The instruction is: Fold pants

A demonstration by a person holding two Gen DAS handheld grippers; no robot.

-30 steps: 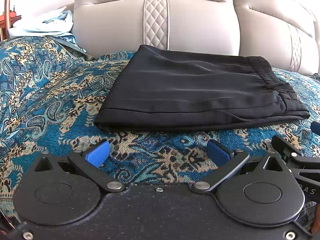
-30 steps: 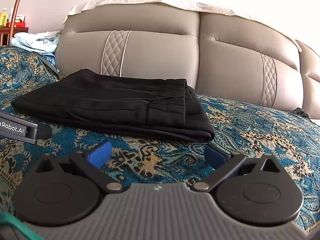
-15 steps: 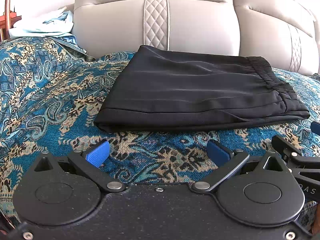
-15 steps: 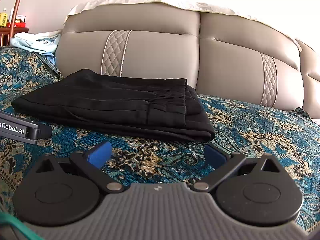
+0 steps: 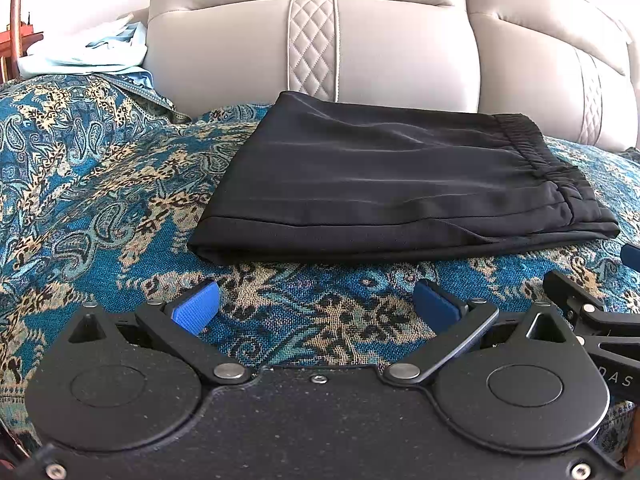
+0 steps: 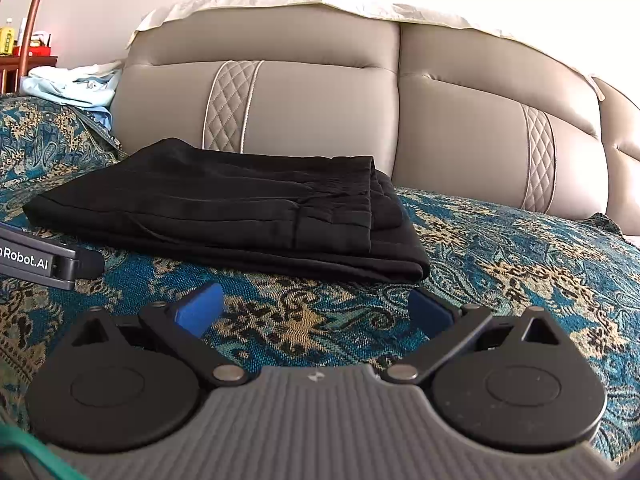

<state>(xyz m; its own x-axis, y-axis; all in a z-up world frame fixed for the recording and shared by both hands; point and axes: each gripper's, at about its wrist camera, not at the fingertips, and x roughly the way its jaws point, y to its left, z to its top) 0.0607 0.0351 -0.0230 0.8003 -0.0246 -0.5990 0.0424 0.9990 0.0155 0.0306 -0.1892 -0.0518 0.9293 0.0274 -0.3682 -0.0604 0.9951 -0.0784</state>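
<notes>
Black pants [image 5: 392, 184] lie folded into a flat rectangle on the blue paisley bedspread [image 5: 100, 208], the elastic waistband at the right end. They also show in the right wrist view [image 6: 224, 208]. My left gripper [image 5: 316, 306] is open and empty, low over the bedspread just in front of the pants' near edge. My right gripper [image 6: 316, 308] is open and empty too, in front of the pants' right corner. Part of the right gripper shows at the right edge of the left wrist view [image 5: 592, 312], and the left gripper's body shows at the left edge of the right wrist view [image 6: 40, 260].
A padded beige headboard [image 6: 328, 108] stands right behind the pants. Light blue clothes [image 5: 88, 52] are piled at the far left by a wooden shelf [image 6: 28, 60]. Open bedspread stretches to the right of the pants [image 6: 520, 256].
</notes>
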